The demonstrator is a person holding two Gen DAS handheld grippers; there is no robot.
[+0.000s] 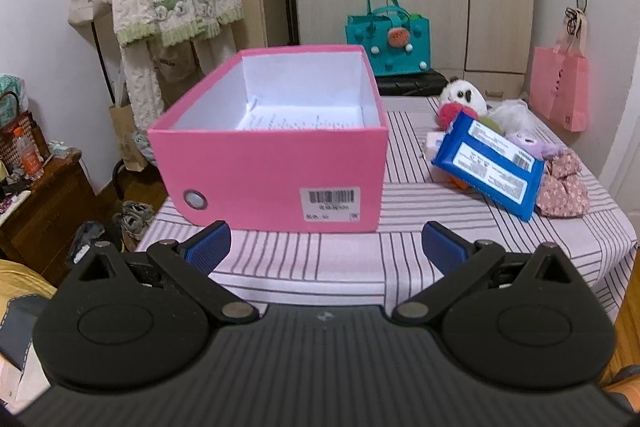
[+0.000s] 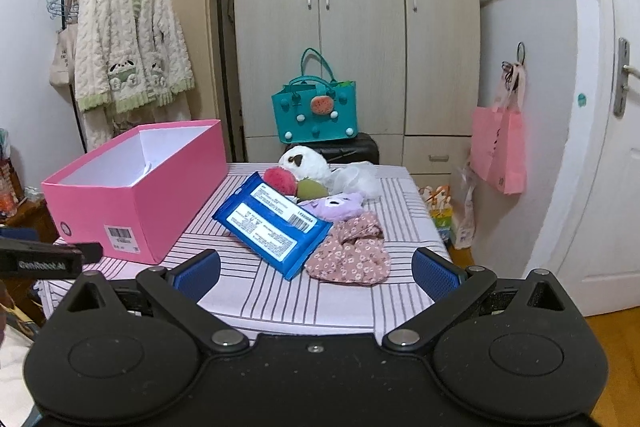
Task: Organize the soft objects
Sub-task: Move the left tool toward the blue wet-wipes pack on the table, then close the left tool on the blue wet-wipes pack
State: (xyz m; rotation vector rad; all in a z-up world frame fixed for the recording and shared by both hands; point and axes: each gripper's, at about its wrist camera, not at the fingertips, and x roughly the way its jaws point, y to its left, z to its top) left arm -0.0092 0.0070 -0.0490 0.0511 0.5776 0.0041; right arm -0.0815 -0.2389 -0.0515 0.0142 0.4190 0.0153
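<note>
Pink box (image 2: 132,195) white inside, blue wipes pack (image 2: 274,225), pink floral cloth (image 2: 352,253) at its three o'clock, lilac-striped tablecloth (image 2: 328,291), teal bag (image 2: 314,107)

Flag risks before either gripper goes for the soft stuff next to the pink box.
1. The blue wipes pack lies tilted on top of the pile, leaning on the floral pouch; pulling anything beneath could tip it off.
2. The pink box sits near the table's left edge, so a nudge from the open left gripper might slide it off.
3. The open right gripper may pinch the striped cloth along with the pouch.
</note>
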